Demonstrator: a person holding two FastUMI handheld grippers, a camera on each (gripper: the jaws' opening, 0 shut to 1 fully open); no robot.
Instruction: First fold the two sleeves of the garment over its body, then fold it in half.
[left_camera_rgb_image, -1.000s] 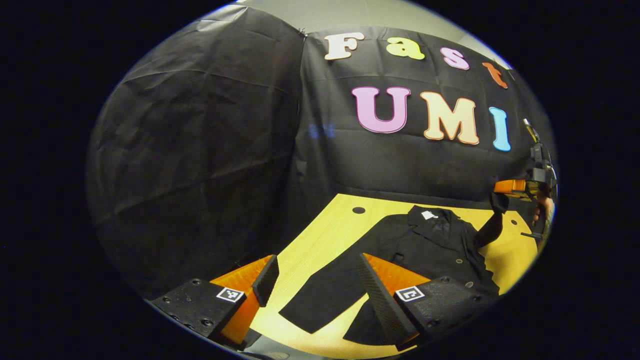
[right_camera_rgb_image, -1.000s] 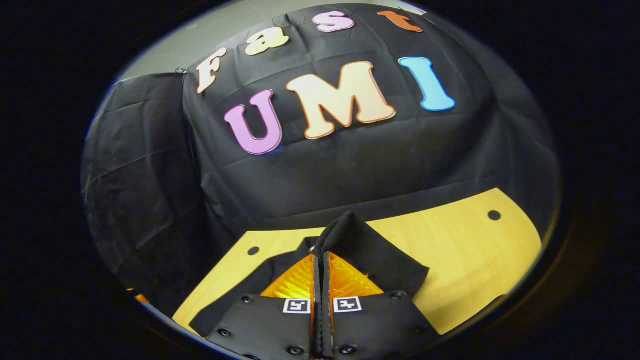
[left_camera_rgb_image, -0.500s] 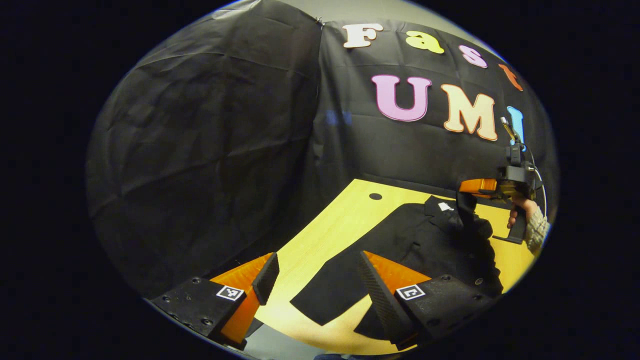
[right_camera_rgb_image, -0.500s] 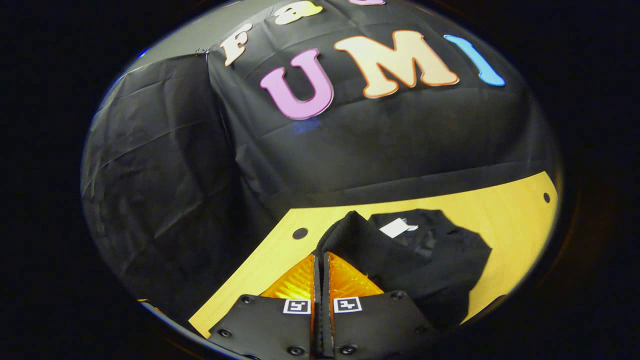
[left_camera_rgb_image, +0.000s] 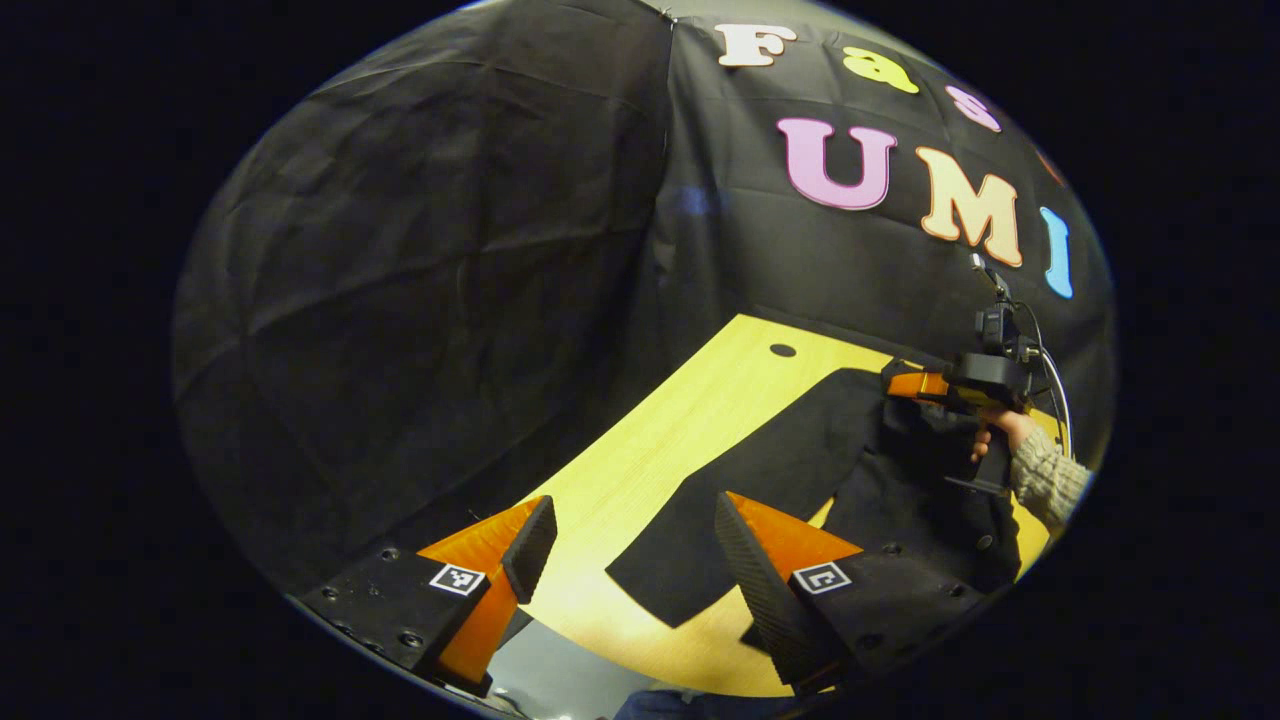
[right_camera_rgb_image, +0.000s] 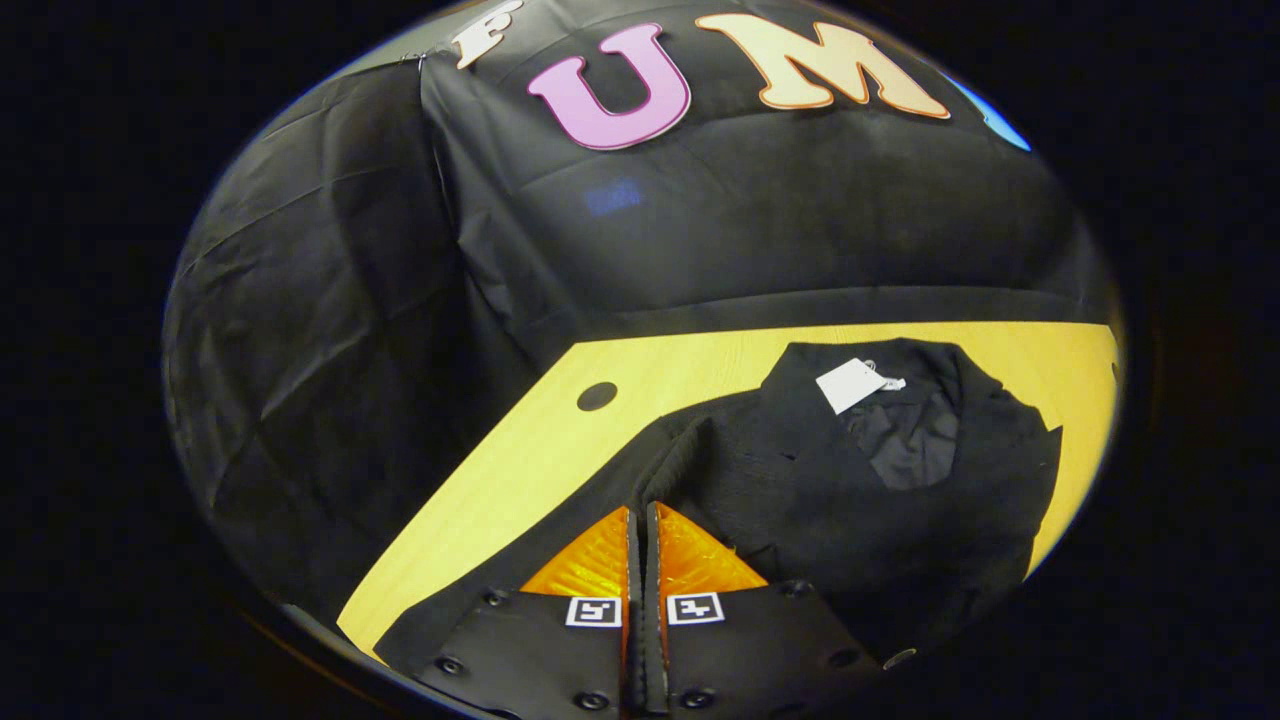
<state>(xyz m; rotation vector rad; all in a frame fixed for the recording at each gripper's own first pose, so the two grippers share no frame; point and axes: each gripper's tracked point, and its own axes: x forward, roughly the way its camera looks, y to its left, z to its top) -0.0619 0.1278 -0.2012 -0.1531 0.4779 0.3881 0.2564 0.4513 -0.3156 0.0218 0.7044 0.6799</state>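
A black coat (left_camera_rgb_image: 800, 470) lies spread on the yellow wooden table (left_camera_rgb_image: 640, 470). Its near sleeve (left_camera_rgb_image: 690, 560) stretches toward my left gripper (left_camera_rgb_image: 630, 545), which hovers open above the table with nothing between its fingers. In the left gripper view the right gripper (left_camera_rgb_image: 905, 385), held by a hand (left_camera_rgb_image: 995, 425), is low over the coat's chest. In the right gripper view my right gripper (right_camera_rgb_image: 641, 520) is shut on the cuff of the other sleeve (right_camera_rgb_image: 680, 455), drawn across the coat's body (right_camera_rgb_image: 850, 500). The collar with a white tag (right_camera_rgb_image: 850, 383) lies beyond.
Black cloth walls (left_camera_rgb_image: 420, 260) close off the table's far side and left. A dark round hole (right_camera_rgb_image: 597, 396) sits in the tabletop near the coat's shoulder. The table's near edge (left_camera_rgb_image: 600, 655) runs just below my left gripper.
The right gripper has carried the sleeve cuff from beside the coat leftward and down over its body. My left gripper's view has swung a little left; its jaws stay open.
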